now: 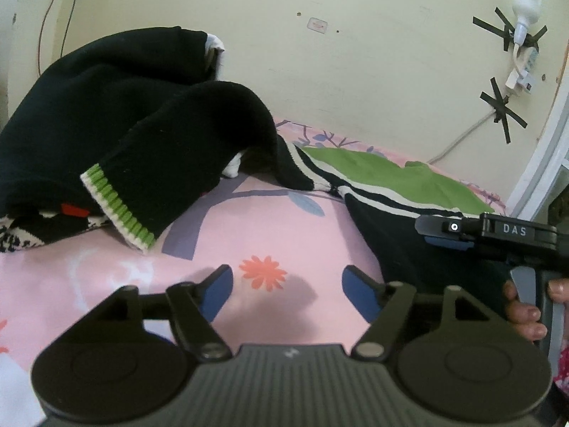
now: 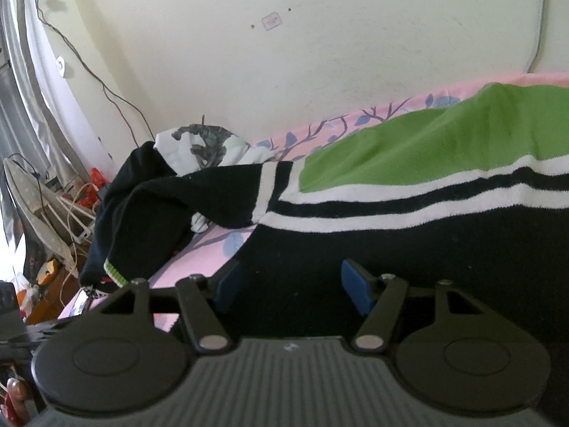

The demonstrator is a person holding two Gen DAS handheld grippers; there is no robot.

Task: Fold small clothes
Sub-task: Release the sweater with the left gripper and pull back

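Observation:
A small black sweater [image 1: 153,114] with a green panel [image 1: 384,178], white stripes and a green-and-white cuff [image 1: 117,206] lies on the pink floral bed sheet [image 1: 270,235]. One sleeve is draped over a heap at the left. My left gripper [image 1: 287,293] is open and empty above bare sheet, in front of the sweater. My right gripper [image 2: 290,286] is open, low over the sweater's black body [image 2: 409,259]; it also shows in the left wrist view [image 1: 441,235], held by a hand. The green panel [image 2: 426,138] lies beyond it.
A cream wall [image 1: 355,71] runs behind the bed, with a taped bulb and cable [image 1: 522,32] at the right. A white patterned cloth [image 2: 202,146] lies at the far left of the bed. Clutter and an ironing board [image 2: 39,206] stand beside the bed.

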